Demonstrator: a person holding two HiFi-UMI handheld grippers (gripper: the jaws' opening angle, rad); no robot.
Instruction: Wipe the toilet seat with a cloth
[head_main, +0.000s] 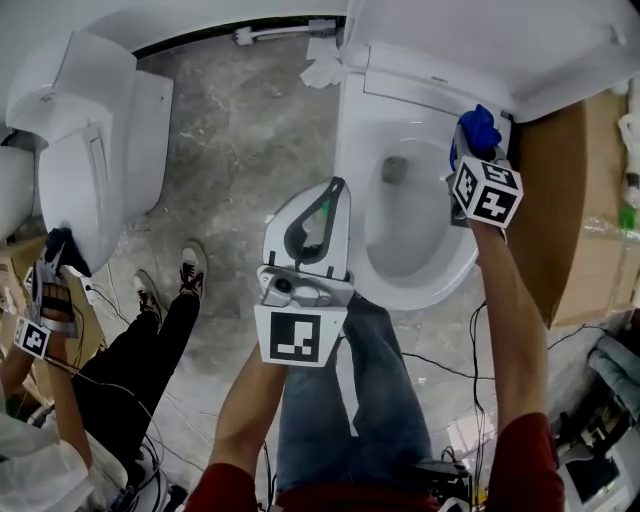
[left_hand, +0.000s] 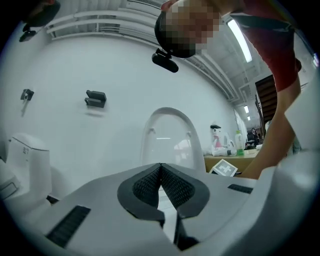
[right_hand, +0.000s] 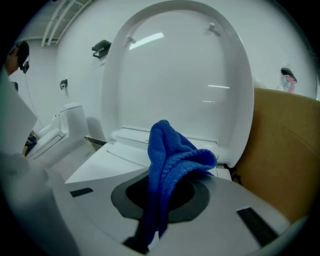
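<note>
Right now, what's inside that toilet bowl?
The toilet bowl shows bare white porcelain and a dark drain opening; the blue cloth hides part of its right rear rim.

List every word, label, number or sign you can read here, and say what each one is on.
No words or numbers can be read.
Left marker, on the left gripper: black-and-white pattern, no letters.
Right marker, on the right gripper: pattern only, no letters.
Bottle label: too small to read.
</note>
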